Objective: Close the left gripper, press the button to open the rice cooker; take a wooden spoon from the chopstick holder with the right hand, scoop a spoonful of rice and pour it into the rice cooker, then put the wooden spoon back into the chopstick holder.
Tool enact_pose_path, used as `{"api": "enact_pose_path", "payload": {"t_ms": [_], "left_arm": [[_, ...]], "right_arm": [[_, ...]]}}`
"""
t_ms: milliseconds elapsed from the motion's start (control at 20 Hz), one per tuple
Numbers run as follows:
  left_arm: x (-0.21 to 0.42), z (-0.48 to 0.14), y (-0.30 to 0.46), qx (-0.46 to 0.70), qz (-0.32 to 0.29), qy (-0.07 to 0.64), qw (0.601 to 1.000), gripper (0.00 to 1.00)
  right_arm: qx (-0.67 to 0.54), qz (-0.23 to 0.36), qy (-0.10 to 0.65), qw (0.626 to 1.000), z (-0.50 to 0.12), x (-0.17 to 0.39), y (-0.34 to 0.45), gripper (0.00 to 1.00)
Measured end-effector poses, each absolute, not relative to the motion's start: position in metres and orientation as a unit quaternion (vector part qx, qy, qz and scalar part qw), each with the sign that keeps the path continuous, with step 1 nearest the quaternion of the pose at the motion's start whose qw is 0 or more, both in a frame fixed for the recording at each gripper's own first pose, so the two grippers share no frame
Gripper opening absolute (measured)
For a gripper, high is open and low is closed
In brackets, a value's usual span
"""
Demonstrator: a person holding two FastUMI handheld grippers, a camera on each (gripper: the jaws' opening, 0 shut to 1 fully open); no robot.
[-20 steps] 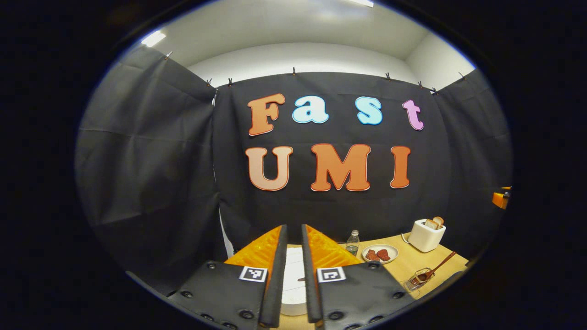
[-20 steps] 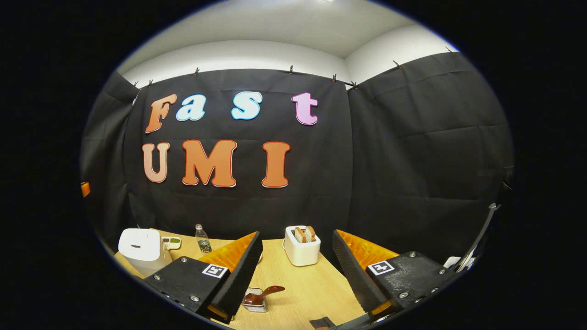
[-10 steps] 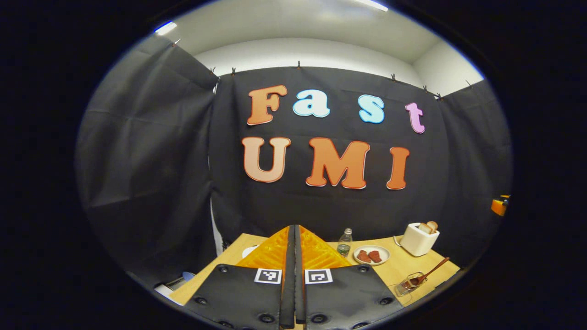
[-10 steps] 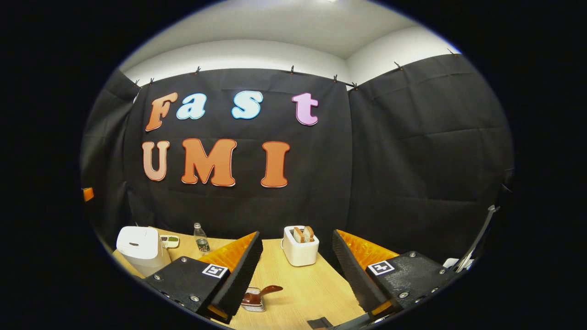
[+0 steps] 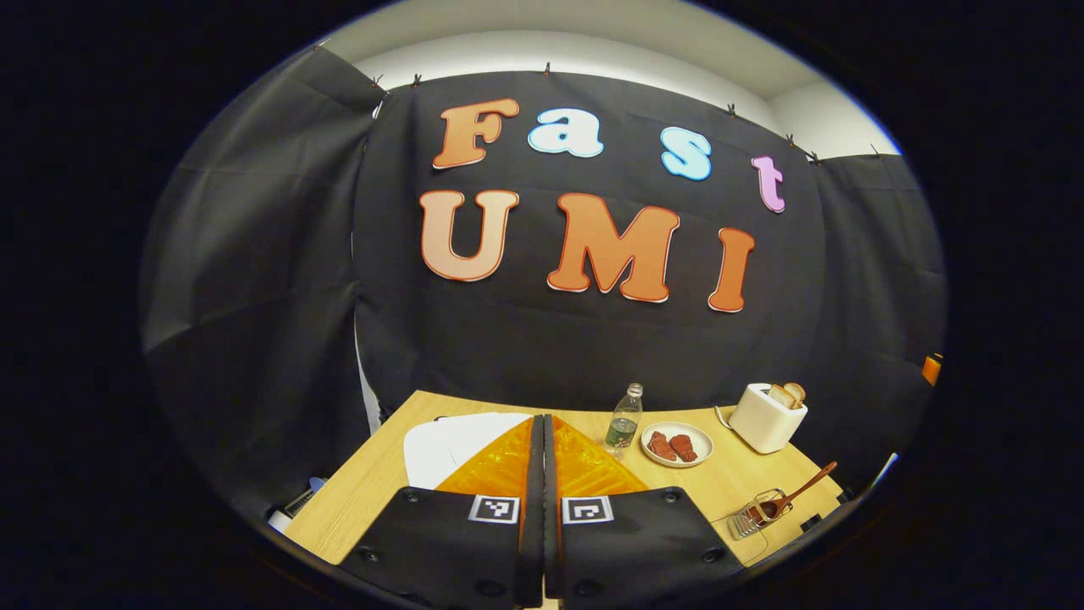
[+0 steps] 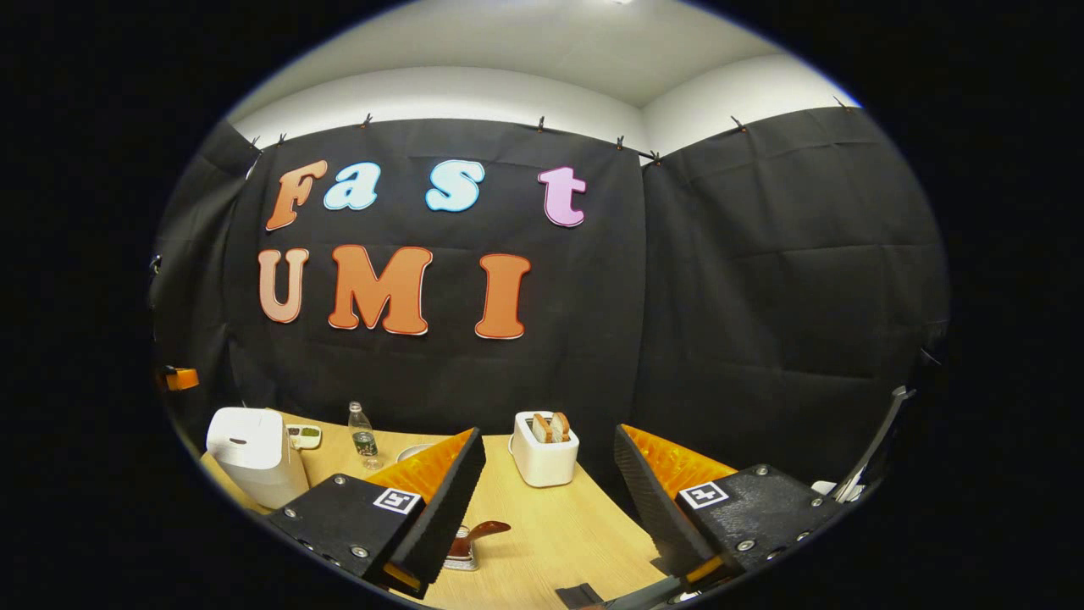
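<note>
- The left claw [image 5: 542, 508] is closed, its two fingers pressed flat together with nothing between them, held above the near edge of the tabletop [image 5: 373, 483] (pointing forward and a little down).
- The right claw [image 6: 549, 500] is spread wide and empty, hovering over the middle of the tabletop.
- In the left gripper view, the white rice cooker [image 5: 453, 440] lies just beyond the closed fingertips and slightly to their left, partly hidden behind them; its lid looks shut. In the right gripper view it stands far to the left, with the dark button [image 6: 238, 440] on top.
- The wooden spoon [image 6: 484, 532] leans in the wire chopstick holder [image 6: 461, 555], low between the right claw's fingers, nearer its left finger.
- Beyond these stand a water bottle [image 5: 624, 420], a plate of red food [image 5: 677, 445] and a toaster [image 5: 766, 415] with bread.
- Risks, as I judge them: the button is hidden behind the left fingers, so the press could land off-centre and slide across the smooth lid, or push the cooker back instead of releasing the latch.
- The lid will likely spring upward, so a claw lingering over it could be struck.
- Later, the light wire holder may tip when the spoon is pulled at an angle.
</note>
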State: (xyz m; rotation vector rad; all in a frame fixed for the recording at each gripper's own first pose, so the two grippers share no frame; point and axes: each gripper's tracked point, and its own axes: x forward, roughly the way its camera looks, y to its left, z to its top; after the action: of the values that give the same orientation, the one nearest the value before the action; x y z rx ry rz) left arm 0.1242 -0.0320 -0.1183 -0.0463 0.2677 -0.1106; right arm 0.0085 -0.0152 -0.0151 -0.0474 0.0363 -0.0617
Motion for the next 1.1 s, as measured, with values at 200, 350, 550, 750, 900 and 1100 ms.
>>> {"api": "enact_pose_path", "payload": {"t_ms": [200,350,550,750,900,1100], "left_arm": [[0.143,-0.158,-0.040,-0.026,-0.065,0.175,0.982,0.05],[0.150,-0.188,-0.048,-0.033,-0.077,0.206,0.975,0.05],[0.158,-0.215,-0.047,-0.030,-0.074,0.236,0.968,0.05],[0.157,-0.237,-0.042,-0.028,-0.068,0.260,0.963,0.05],[0.156,-0.251,-0.038,-0.032,-0.064,0.278,0.958,0.05],[0.155,-0.262,-0.039,-0.042,-0.062,0.286,0.955,0.05]], "right_arm": [[-0.033,-0.047,0.025,0.998,-0.019,0.007,-0.026,1.00],[-0.032,-0.058,0.032,0.997,-0.022,0.004,-0.033,0.95],[-0.036,-0.071,0.042,0.996,-0.030,0.001,-0.043,0.95],[-0.033,-0.078,0.048,0.995,-0.032,0.002,-0.047,0.95],[-0.031,-0.077,0.051,0.995,-0.035,0.002,-0.045,0.95],[-0.033,-0.075,0.055,0.995,-0.037,0.003,-0.041,0.95]]}}
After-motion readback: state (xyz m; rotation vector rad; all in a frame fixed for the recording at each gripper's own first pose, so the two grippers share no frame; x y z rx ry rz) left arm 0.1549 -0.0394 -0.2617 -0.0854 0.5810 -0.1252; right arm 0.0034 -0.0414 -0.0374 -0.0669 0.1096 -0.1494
